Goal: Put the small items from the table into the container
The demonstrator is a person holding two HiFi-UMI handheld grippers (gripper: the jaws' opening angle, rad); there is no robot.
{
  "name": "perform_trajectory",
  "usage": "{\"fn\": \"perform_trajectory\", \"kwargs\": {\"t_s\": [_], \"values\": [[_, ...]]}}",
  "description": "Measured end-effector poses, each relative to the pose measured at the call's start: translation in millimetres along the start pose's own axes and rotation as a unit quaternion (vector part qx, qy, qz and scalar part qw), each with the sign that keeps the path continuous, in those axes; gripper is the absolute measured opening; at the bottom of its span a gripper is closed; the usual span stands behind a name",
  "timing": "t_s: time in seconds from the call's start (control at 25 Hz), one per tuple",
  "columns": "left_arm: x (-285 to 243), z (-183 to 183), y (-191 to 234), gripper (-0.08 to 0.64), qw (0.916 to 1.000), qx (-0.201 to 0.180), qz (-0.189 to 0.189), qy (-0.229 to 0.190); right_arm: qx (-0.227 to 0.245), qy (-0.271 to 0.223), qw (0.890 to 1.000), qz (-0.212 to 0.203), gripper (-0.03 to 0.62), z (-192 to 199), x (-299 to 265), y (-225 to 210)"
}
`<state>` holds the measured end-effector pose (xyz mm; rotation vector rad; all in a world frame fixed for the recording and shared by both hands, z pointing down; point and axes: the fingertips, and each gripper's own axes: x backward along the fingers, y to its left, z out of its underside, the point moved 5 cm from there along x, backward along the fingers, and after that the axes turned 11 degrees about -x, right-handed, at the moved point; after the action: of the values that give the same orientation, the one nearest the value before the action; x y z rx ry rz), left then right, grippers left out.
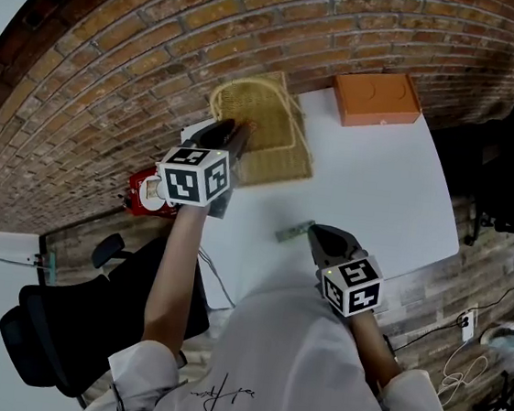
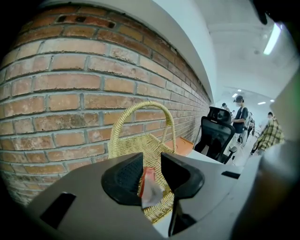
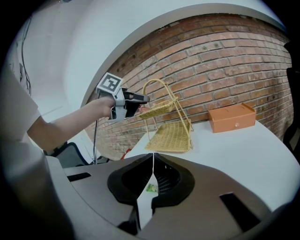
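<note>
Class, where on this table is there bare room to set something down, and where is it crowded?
Bare: the stretch between orange box, wicker basket and green packet. Crowded: the basket's corner, where the left gripper holds a red packet.

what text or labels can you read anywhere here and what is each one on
No text reads clearly.
Handwritten scribble on the back of the white shirt: not legible.
Print on the red and white packet in the left gripper: blurred.
Print on the green packet on the table: too small.
On the marker cubes: square patterns only, no letters.
</note>
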<state>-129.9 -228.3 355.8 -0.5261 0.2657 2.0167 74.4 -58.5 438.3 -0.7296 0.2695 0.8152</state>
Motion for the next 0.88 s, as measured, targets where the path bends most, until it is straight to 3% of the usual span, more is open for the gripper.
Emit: {"fn": "perform_trajectory", "kwargs": {"t_s": [0.88], "values": [[9.6,4.8,-6.6,0.11,1.0,-0.001,0.0,0.005,0.009,-0.003,1.0,-0.003,0.021,-1.2,0.7,1.8]]}}
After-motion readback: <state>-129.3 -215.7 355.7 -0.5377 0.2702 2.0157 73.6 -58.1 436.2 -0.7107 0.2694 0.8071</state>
